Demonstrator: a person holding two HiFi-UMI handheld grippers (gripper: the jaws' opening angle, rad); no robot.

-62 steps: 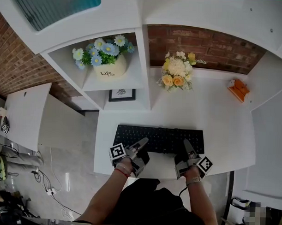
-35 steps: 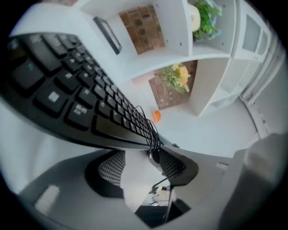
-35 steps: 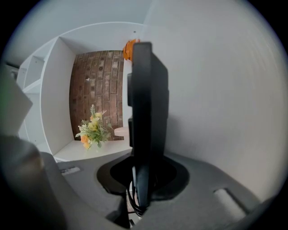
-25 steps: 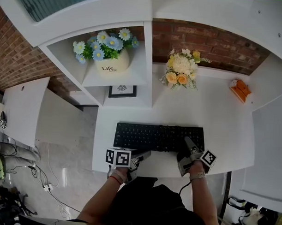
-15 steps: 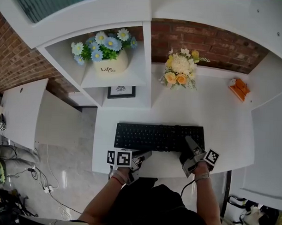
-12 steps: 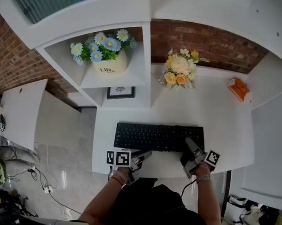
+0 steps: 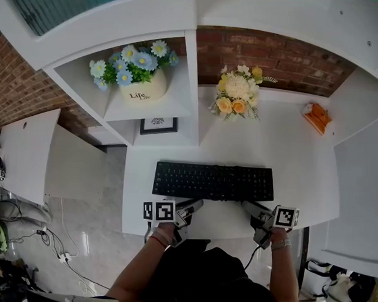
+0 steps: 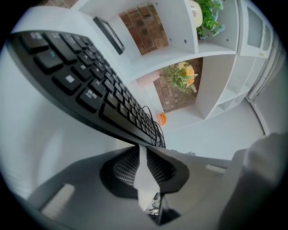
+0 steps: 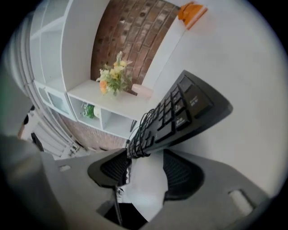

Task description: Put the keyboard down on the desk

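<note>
left gripper (image 8: 144, 150) at desk's front edge: jaws just been closing, now thin slit, nothing between. right gripper (image 9: 146, 159): jaws just been opening, now wide apart, empty. black keyboard (image 7: 213, 181) flat on white desk (image 7: 288, 151), near edge just beyond both grippers' tips. further back cream-and-yellow bouquet (image 7: 235, 93), orange object (image 7: 316, 116) far right, brick wall (image 7: 285, 58).

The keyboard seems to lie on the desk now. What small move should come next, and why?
Probably draw the left gripper back from the near edge of the keyboard. It lies flat on the desk; the right gripper has just opened and stands clear, and the left jaws, just closing, hold nothing.
</note>
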